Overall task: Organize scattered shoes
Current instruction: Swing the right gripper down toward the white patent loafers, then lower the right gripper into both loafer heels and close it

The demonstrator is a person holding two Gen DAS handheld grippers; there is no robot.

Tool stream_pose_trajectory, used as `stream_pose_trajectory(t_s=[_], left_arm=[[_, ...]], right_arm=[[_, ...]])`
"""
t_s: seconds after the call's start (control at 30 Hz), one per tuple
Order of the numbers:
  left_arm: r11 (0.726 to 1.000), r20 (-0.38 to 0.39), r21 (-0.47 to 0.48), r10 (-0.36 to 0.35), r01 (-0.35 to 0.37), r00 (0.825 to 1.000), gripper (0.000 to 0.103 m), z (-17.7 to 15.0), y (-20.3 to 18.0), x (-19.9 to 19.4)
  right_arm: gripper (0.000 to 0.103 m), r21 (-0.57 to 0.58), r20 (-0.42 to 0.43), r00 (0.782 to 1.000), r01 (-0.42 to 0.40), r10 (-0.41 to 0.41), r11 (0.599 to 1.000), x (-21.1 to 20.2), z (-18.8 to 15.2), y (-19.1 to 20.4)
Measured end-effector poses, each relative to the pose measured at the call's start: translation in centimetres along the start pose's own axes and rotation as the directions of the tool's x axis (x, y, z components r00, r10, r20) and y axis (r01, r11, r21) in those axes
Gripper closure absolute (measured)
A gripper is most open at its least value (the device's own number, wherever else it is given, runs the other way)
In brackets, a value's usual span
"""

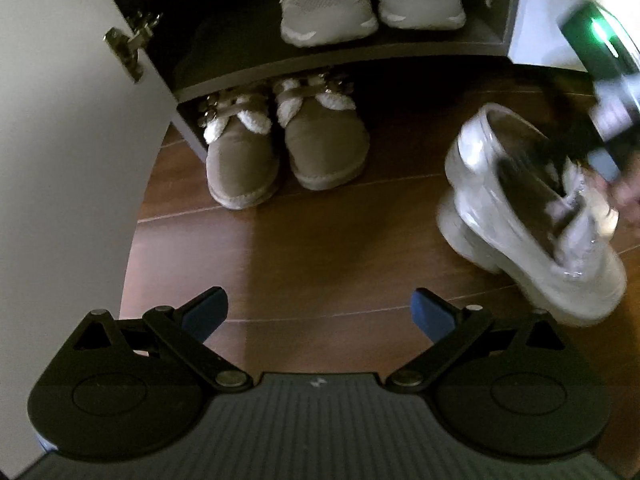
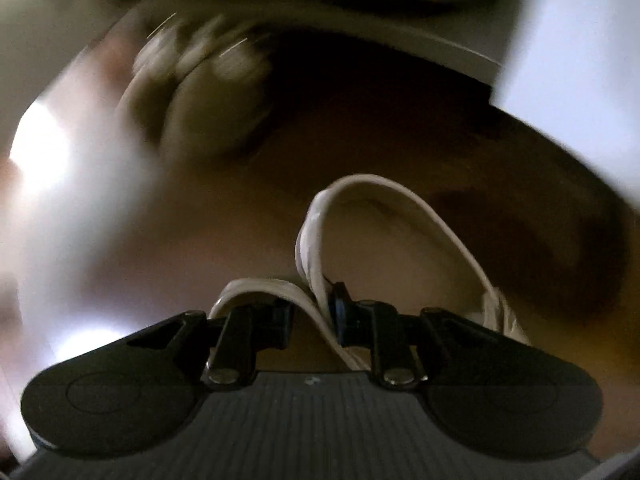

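Observation:
A glossy white heeled boot (image 1: 480, 168) is tilted over the wooden floor at the right of the left wrist view. My right gripper (image 1: 568, 152) reaches into its opening from above. In the blurred right wrist view the right gripper (image 2: 312, 308) is shut on the boot's white collar (image 2: 384, 192), with the collar pinched between the pads. Whether the boot's sole touches the floor I cannot tell. My left gripper (image 1: 320, 304) hangs open over bare floor, to the left of the boot, with nothing between its fingers.
A pair of tan fur-lined boots (image 1: 280, 152) stands at the bottom of the shoe cabinet, toes out on the floor. Grey sneakers (image 1: 324, 12) sit on the shelf (image 1: 280, 68) above. The white cabinet door (image 1: 60, 120) stands open at left. Wooden floor (image 1: 320, 240) lies between.

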State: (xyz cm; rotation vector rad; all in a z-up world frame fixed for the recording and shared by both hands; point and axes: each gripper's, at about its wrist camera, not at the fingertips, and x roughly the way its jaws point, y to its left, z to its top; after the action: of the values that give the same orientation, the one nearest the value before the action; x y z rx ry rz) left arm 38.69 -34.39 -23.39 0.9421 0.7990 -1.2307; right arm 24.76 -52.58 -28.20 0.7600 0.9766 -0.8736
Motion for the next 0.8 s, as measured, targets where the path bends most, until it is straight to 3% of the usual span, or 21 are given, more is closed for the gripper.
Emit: stream_pose_trajectory(t_s=[0.13, 0.17, 0.2, 0.33, 0.4, 0.47, 0.53, 0.63, 0.8], left_arm=[[1.000, -0.004, 0.027, -0.002, 0.002, 1.000, 0.003, -0.1, -0.7, 0.3], [0.999, -0.001, 0.034, -0.007, 0.007, 1.000, 0.003, -0.1, -0.9, 0.4], [0.999, 0.005, 0.044, -0.017, 0.017, 1.000, 0.003, -0.1, -1.5, 0.5], [0.994, 0.038, 0.095, -0.052, 0.048, 0.998, 0.003, 0.0, -3.4, 1.1], [0.991, 0.058, 0.120, -0.067, 0.059, 0.996, 0.003, 0.0, -4.3, 1.6], [0.988, 0.066, 0.135, -0.082, 0.073, 0.994, 0.004, -0.1, -5.3, 2.4], [0.981, 0.072, 0.163, -0.115, 0.102, 0.991, 0.004, -0.3, -6.8, 3.4], [0.969, 0.080, 0.217, -0.137, 0.117, 0.987, 0.006, -0.8, -9.4, 4.9], [0.948, 0.046, 0.287, -0.158, 0.138, 0.986, 0.009, -1.9, -11.9, 6.9]], right_arm=[[0.086, 0.298, 0.087, 0.993, 0.054, -0.084, 0.953, 1.0, 2.6, -1.0], [0.084, 0.386, 0.103, 0.987, 0.071, -0.120, 0.920, 1.1, 3.0, -1.4], [0.074, 0.434, 0.116, 0.983, 0.076, -0.140, 0.898, 1.1, 3.1, -1.6], [0.048, 0.344, 0.192, 0.977, 0.026, -0.097, 0.938, -0.6, 2.4, -1.6], [0.028, 0.277, 0.244, 0.964, 0.036, -0.107, 0.960, -3.2, 0.3, -1.5], [0.016, 0.211, 0.292, 0.948, 0.067, -0.129, 0.975, -5.8, -2.3, -1.3], [0.016, 0.165, 0.279, 0.945, 0.128, -0.171, 0.978, -7.0, -5.1, -1.3], [0.016, 0.142, 0.169, 0.971, 0.145, -0.169, 0.979, -6.3, -9.1, -2.3], [0.016, 0.113, 0.095, 0.983, 0.147, -0.158, 0.983, -4.3, -10.4, -3.0]])
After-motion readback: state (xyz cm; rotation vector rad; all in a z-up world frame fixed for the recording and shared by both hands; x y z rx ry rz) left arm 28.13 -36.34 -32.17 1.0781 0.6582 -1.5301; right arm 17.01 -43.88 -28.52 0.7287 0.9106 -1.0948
